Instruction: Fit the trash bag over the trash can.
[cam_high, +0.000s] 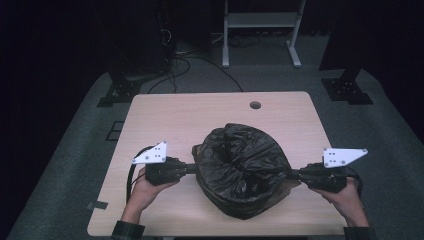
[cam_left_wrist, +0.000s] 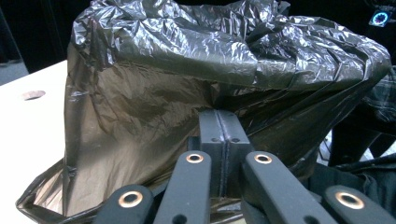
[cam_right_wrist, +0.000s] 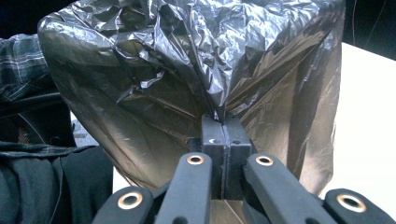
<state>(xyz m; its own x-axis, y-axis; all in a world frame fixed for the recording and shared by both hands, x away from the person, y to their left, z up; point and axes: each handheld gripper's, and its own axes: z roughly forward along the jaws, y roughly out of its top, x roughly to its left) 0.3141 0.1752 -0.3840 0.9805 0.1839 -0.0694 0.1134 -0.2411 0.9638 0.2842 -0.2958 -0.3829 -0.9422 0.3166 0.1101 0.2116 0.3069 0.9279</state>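
While your left gripper (cam_high: 192, 167) and right gripper (cam_high: 292, 174) pinch the black bag (cam_high: 242, 167) at nine and three o'clock, mid-table (cam_high: 175, 110), jaws fully closed, uneven pulling may tear the film.

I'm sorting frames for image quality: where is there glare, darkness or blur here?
High view: dim; the room behind the table is nearly black, and the black garbage bag shows little detail. Left gripper view: bright glare on the bag's crinkles, pale table washed out. Right gripper view: similar sheen on the bag; sleeve soft.
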